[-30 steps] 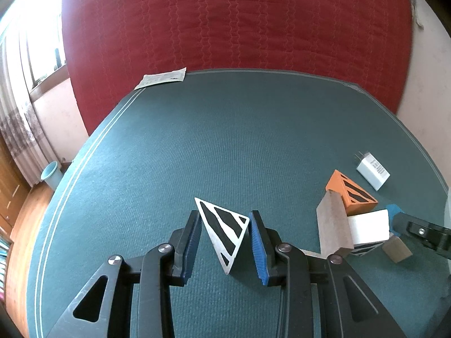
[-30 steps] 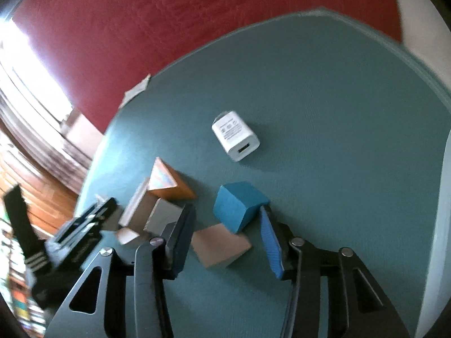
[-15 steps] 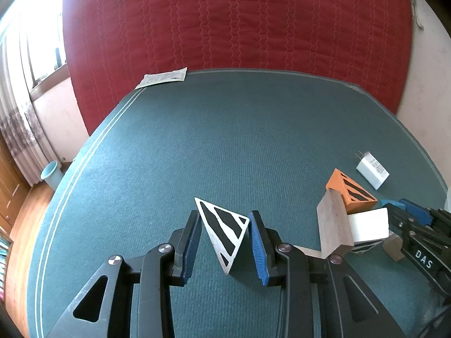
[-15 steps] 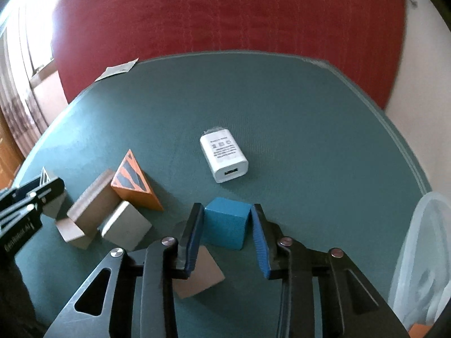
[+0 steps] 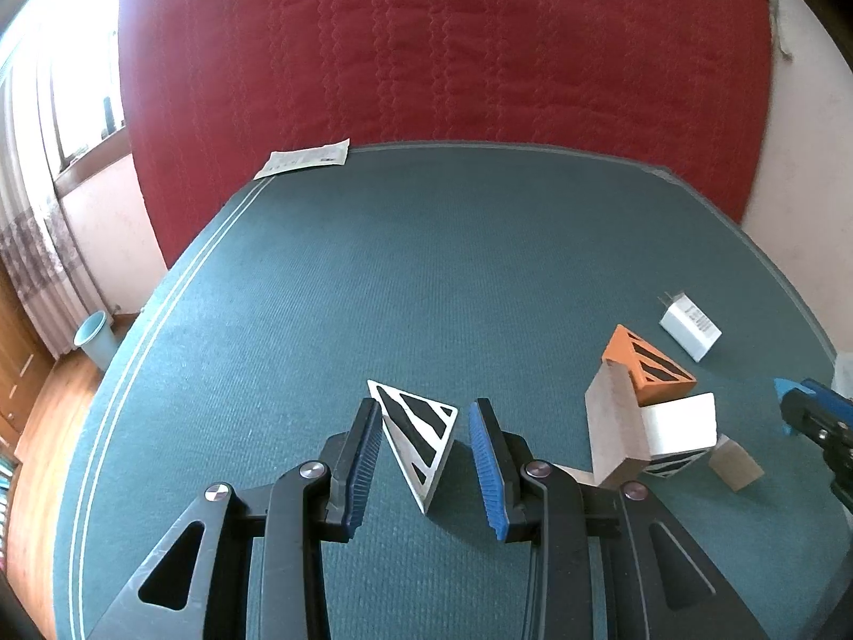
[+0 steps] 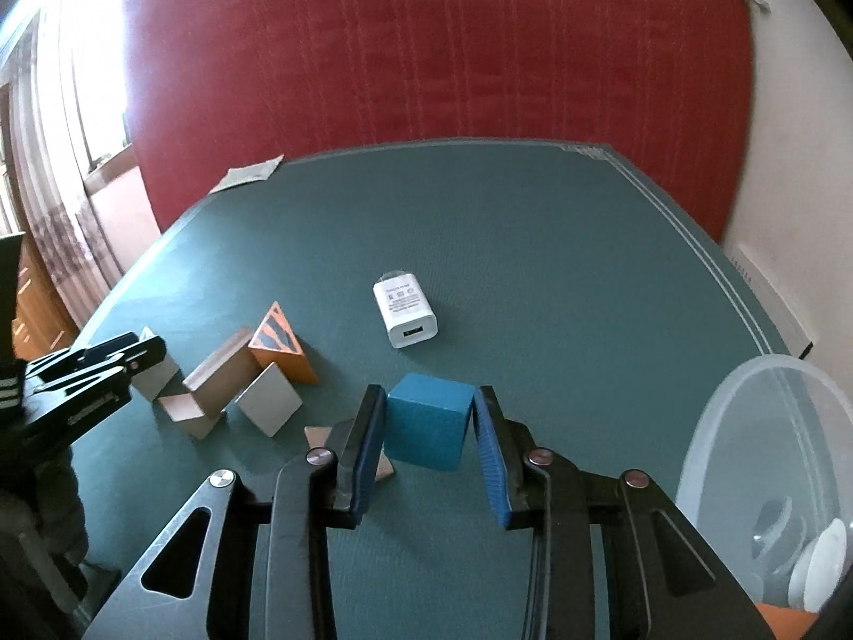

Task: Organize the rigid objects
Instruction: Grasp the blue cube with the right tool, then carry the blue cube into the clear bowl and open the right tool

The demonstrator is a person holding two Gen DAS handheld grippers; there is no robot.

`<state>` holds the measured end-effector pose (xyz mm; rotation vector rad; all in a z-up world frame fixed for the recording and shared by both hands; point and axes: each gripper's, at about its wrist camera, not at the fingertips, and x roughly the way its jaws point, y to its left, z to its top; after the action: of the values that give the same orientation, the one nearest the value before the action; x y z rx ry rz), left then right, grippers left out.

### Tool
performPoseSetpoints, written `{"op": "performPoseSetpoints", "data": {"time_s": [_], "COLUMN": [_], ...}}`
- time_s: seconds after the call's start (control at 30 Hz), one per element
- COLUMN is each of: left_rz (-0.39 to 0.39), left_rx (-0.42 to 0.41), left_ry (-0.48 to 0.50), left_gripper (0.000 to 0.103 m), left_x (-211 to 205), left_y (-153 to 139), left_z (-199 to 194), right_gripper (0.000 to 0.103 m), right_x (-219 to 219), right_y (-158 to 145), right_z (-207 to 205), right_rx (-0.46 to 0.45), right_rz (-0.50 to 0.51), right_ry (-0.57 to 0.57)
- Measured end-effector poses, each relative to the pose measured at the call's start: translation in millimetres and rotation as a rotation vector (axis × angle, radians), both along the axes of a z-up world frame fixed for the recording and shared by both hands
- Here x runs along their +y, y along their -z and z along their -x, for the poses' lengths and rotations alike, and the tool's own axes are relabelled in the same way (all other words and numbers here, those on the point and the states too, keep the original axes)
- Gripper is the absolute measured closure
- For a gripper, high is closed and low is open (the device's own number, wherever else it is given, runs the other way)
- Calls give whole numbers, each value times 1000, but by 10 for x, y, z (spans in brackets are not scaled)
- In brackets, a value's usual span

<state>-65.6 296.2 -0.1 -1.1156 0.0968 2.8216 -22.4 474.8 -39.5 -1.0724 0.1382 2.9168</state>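
Note:
My right gripper (image 6: 429,400) is shut on a blue cube (image 6: 429,429) and holds it above the green tabletop (image 6: 533,266). My left gripper (image 5: 424,416) has its jaws around a white triangular block with black stripes (image 5: 418,434); the left pad touches it, a small gap shows at the right pad, and the block rests on the table. An orange striped wedge (image 5: 648,368), a tan block (image 5: 613,421) and a white block (image 5: 677,424) lie in a cluster to the right. A white charger (image 6: 405,317) lies beyond the cube.
A clear plastic bin (image 6: 773,474) with a few items stands at the right in the right wrist view. A paper slip (image 5: 304,160) lies at the table's far edge. A red quilted backdrop (image 5: 426,42) rises behind. A small tan block (image 5: 735,461) lies right of the cluster.
My right gripper closed on the blue cube and lifted it off the table, swinging toward the right. My left gripper and the striped triangle have not moved.

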Motion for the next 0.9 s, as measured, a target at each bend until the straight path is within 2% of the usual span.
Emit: {"op": "performPoseSetpoints", "data": {"time_s": [0.37, 0.77, 0.83, 0.87, 0.9], "left_rz": [-41, -33, -37, -35, -31], "left_rx": [1, 13, 4, 6, 9], "left_ry": [-1, 18, 7, -2, -12], "left_gripper": [67, 66, 56, 48, 46], "left_x": [-145, -166, -187, -201, -215], "left_y": [-6, 58, 80, 84, 96], "left_z": [122, 159, 184, 187, 199], "right_gripper": [68, 68, 68, 68, 68], "right_x": [99, 650, 756, 808, 862], "right_y": [-128, -297, -319, -329, -339], "right_z": [-270, -634, -705, -735, -762], "right_rx": [42, 90, 100, 104, 107], "right_rz": [13, 35, 39, 41, 42], "right_ry": [12, 128, 157, 173, 190]}}
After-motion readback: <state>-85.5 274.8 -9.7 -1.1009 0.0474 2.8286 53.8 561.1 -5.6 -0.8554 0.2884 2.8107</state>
